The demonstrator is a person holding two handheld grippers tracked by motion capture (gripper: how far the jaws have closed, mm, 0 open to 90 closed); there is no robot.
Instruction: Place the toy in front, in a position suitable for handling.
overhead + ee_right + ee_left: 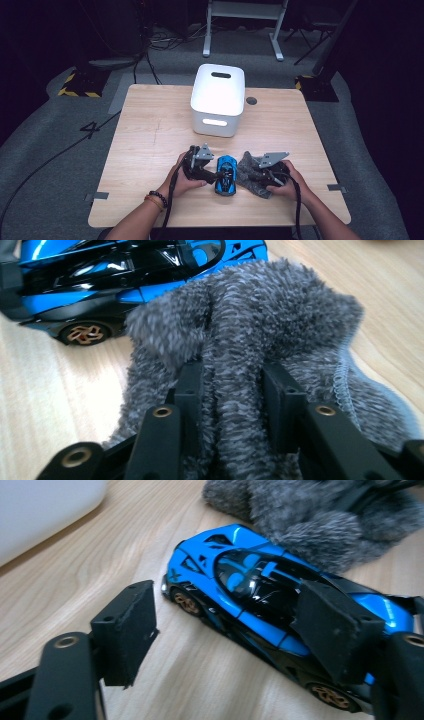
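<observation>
Our right gripper [227, 390] pinched the fuzzy grey cloth [260, 325]. Our left gripper [240, 630] stood open around the glossy blue toy car [260, 595], one pad against it. Both lay on a pale wooden table [150, 130].

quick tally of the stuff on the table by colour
Blue: 1, the toy car
Grey: 1, the fluffy cloth
White: 1, the bin
Total: 3
</observation>
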